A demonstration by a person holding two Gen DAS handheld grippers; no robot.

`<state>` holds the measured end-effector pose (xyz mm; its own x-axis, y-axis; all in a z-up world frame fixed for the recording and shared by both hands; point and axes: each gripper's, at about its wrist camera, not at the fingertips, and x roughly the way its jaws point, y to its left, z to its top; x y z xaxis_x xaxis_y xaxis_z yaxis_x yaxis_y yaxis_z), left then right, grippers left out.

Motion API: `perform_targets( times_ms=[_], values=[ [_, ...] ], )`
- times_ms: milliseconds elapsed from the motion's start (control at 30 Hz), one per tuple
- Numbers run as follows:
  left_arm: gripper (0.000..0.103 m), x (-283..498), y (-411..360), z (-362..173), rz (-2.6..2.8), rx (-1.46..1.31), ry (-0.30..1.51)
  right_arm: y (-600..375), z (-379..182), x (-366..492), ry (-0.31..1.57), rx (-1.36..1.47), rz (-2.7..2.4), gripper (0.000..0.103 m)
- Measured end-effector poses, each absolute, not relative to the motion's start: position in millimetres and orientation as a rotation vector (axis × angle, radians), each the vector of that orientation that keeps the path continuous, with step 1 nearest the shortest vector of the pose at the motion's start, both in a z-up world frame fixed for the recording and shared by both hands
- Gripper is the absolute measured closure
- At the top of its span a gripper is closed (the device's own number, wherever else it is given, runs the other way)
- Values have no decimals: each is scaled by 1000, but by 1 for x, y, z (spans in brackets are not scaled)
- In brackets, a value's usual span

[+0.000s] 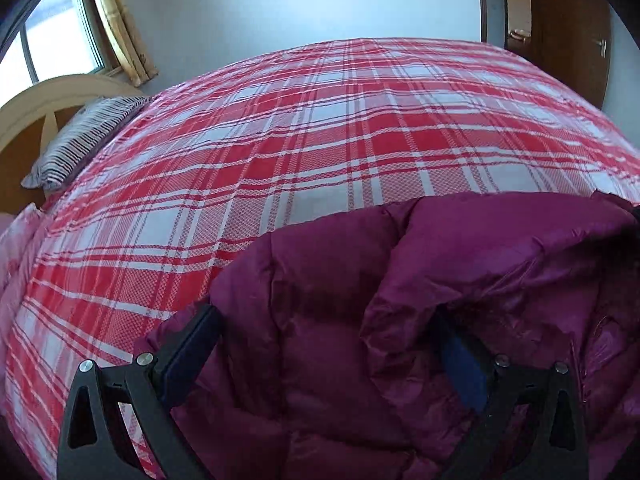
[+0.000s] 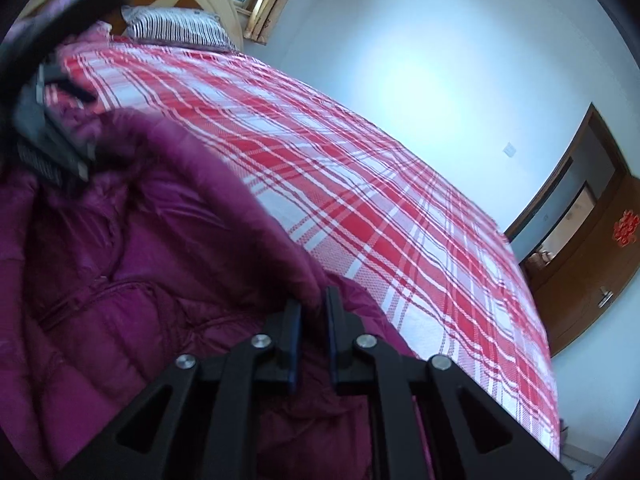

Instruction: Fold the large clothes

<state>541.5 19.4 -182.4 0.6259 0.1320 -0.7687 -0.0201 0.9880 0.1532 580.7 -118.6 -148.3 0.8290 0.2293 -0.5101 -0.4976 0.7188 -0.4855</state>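
Observation:
A large magenta puffer jacket (image 1: 400,300) lies bunched on the near part of a bed with a red and white plaid sheet (image 1: 320,128). My left gripper (image 1: 328,320) is open, its fingers (image 1: 192,344) spread wide with jacket fabric bulging between them. In the right wrist view the jacket (image 2: 140,260) fills the lower left, and my right gripper (image 2: 312,308) is shut on a raised fold of it. The left gripper's body shows blurred at the upper left of that view (image 2: 52,132), over the jacket.
A striped pillow (image 1: 80,140) and a curved wooden headboard (image 1: 36,100) are at the bed's far left. A window with a yellow curtain (image 1: 124,32) is behind it. A brown door (image 2: 580,260) stands at the right. Plaid sheet (image 2: 360,160) stretches beyond the jacket.

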Motion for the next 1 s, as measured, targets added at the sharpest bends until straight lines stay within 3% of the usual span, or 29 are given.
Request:
perform_targets(
  times_ms=[33,167,233,267,400,533,700,800,900,1000],
  values=[
    [1,541,20,-181,81,133,888,-123,-143,578,449,-628,423,82],
    [1,540,17,-184,74,143,888,-149,-101,573,471,-387,460,79],
    [1,540,16,-187,76,144,882,-156,-82,579,472,-261,470,65],
    [1,540,16,-188,77,147,878,-159,-71,585,469,-178,464,63],
    [1,538,17,-184,81,144,865,-133,-68,630,625,-67,420,62],
    [1,510,22,-140,32,68,724,-107,-110,636,748,-183,393,63],
    [1,505,11,-82,-12,11,545,-114,-141,609,712,-334,400,64],
    [1,535,-13,-103,0,87,644,-116,-142,608,708,-322,396,64],
    [1,554,-25,-158,87,203,827,-113,-142,604,703,-346,395,63],
    [1,550,-12,-186,75,137,882,-119,-135,604,703,-299,409,63]
  ],
)
